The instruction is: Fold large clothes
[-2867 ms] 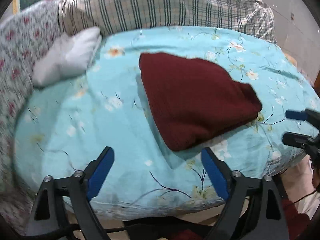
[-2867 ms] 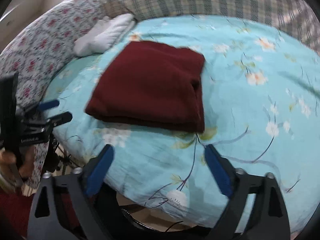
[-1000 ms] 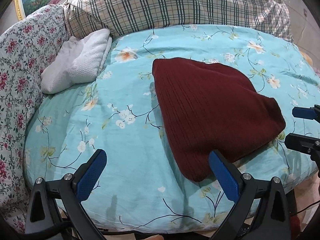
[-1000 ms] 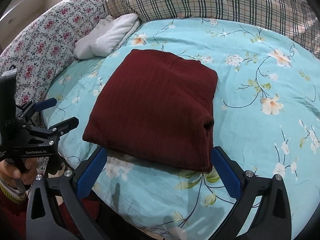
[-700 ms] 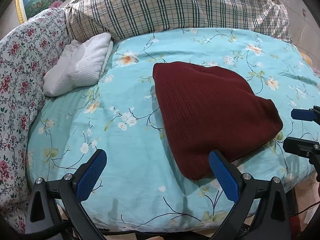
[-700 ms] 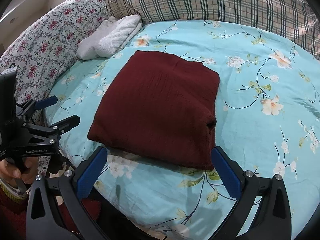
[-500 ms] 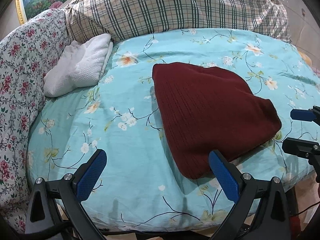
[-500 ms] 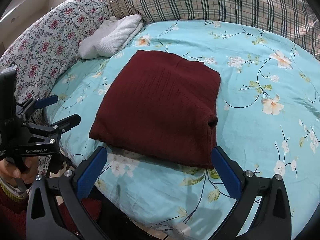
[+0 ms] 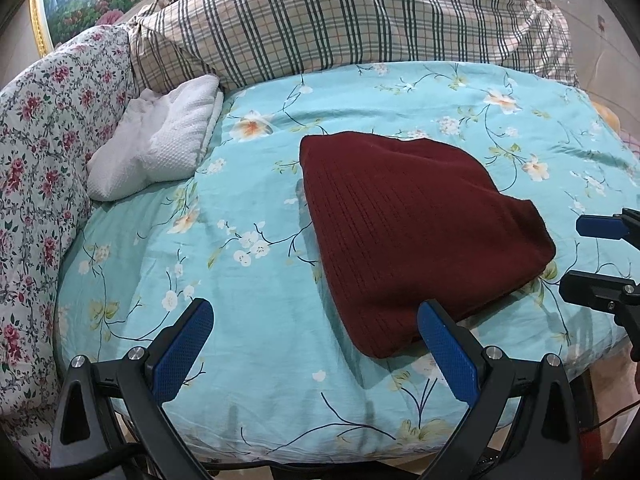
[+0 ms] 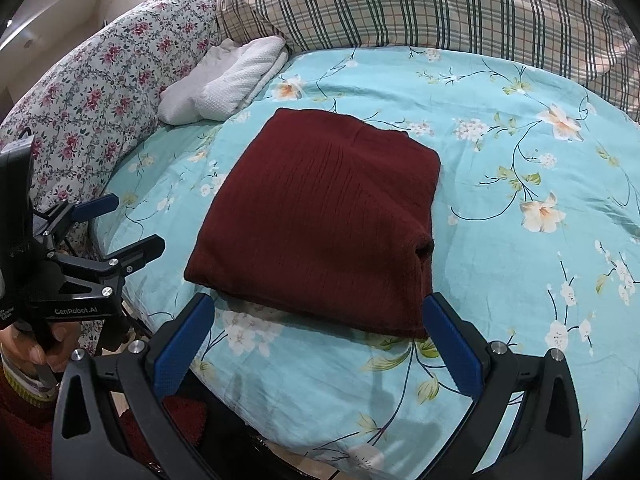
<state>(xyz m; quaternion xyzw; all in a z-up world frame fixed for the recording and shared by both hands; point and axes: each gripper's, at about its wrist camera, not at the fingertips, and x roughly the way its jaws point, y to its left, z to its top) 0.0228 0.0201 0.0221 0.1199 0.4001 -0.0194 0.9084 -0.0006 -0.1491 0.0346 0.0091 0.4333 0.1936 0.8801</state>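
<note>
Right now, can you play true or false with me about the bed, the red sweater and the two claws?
1. The dark red sweater lies folded on the blue flowery sheet. True.
2. The right claw is pinching the sweater. False: it is open and holds nothing.
3. A white towel sits near the flowery pillow. True.
4. The left claw is shut tight. False: its fingers are spread wide apart.
5. The white towel lies on top of the sweater. False: they are apart, with bare sheet between them.
</note>
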